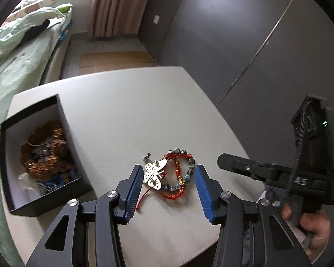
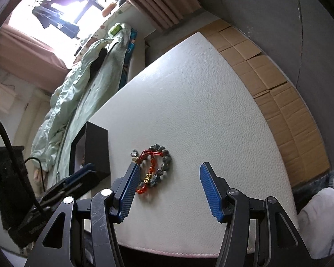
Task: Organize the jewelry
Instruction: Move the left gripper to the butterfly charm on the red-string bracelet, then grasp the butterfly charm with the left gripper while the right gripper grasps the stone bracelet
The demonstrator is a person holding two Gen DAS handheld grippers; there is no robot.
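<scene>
blue-padded fingers [image 1: 134,191] of the left gripper [image 1: 169,191] stood spread wide, low over the white table [image 1: 122,115], with nothing pinched between them. just ahead of the gap lay a small tangle of jewelry – a pale butterfly pendant [image 1: 154,175] resting on a red cord bracelet [image 1: 177,178], with a grey beaded bracelet [image 1: 190,169] looped around both, all touching one another and lying flat on the table.

to the left of the pile sat an open black box [image 1: 62,120], white inside, already holding a blurred heap of brown and blue beaded pieces [image 1: 46,149]. the box stood apart from the pile, near the table's left edge beside a bed with green bedding [image 1: 15,71].

at the right, the right gripper [image 2: 167,191] was held by a hand [image 1: 311,224] – its jaws were also spread, empty, and its left finger [image 2: 127,191] partly covered the pile in its own view. the grey beaded bracelet [image 2: 162,166] and red cord bracelet [image 2: 150,166] showed past that finger, and the black box [image 2: 95,149] stood further left. flattened cardboard [image 2: 267,77] lay on the floor beyond the table's far edge.
</scene>
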